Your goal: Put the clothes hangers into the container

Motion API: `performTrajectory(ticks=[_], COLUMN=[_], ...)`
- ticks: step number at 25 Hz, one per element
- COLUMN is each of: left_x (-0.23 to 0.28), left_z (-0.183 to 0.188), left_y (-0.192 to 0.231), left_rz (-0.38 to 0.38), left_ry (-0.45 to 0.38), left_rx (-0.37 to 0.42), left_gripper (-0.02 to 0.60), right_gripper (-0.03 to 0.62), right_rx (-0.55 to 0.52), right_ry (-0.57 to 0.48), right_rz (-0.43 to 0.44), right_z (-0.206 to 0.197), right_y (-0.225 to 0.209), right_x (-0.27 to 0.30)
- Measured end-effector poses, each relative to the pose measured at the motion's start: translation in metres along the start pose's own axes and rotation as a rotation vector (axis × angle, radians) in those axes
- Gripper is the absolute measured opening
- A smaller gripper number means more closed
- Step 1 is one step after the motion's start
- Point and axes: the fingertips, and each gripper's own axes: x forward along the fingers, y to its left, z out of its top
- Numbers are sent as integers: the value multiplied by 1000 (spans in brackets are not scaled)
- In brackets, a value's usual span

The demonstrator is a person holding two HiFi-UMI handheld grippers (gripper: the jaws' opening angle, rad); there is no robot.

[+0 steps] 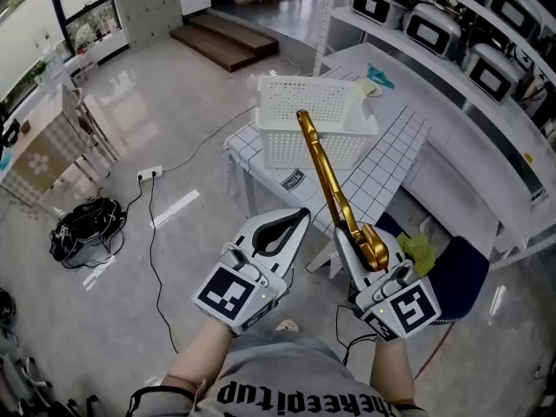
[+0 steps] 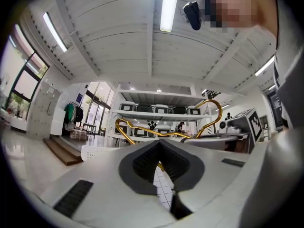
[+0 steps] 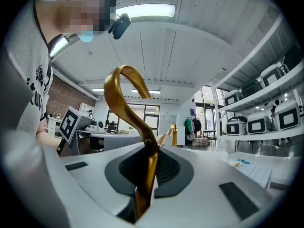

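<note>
My right gripper (image 1: 360, 252) is shut on a golden clothes hanger (image 1: 326, 176) close to its hook. The hanger's long arm reaches forward, and its far end stands over the white plastic basket (image 1: 295, 150). The basket rests on a small table with a grid-pattern cloth (image 1: 395, 168). In the right gripper view the hanger (image 3: 127, 96) rises from between the jaws of the right gripper (image 3: 147, 161) and curves up. My left gripper (image 1: 298, 217) hovers beside the right one, shut and holding nothing. In the left gripper view, the hanger (image 2: 142, 130) and the basket's edge (image 2: 95, 152) show beyond the left gripper (image 2: 159, 147).
Long shelves with several grey appliances (image 1: 434, 26) run along the right. A dark blue seat (image 1: 460, 272) and a yellow-green cloth (image 1: 421, 252) lie by the table's near right. On the floor to the left are a power strip with cable (image 1: 149, 174) and a black bundle (image 1: 87, 224).
</note>
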Motion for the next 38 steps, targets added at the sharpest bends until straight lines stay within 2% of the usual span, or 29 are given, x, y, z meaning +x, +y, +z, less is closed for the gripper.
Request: performTrajectory(ticks=[4,8,16,28,32,38], left_x=[1,10,44,88,99,109], left_z=[-5,-10,-15,-11,-10,-8], left_y=[-2,1,27,102,135,175], left_rz=[31,57,76,53,58,66], left_ry=[-6,34,50,41,15,34], left_rx=[15,5,-2,9,53,9], left_gripper=[14,14,14,14,14,14], right_gripper=[17,17,17,17,17,17], right_rx=[-2,11,24,8,-4,-35], right_ry=[-4,-11,-11,-8,-6,4], right_rz=[25,41,52,34,40,42], right_z=[-7,-11,-16,-15,-14,-8], right_y=[-3,-19,-58,-106,-122,-143], right_x=[-5,-3,20,94,123,164])
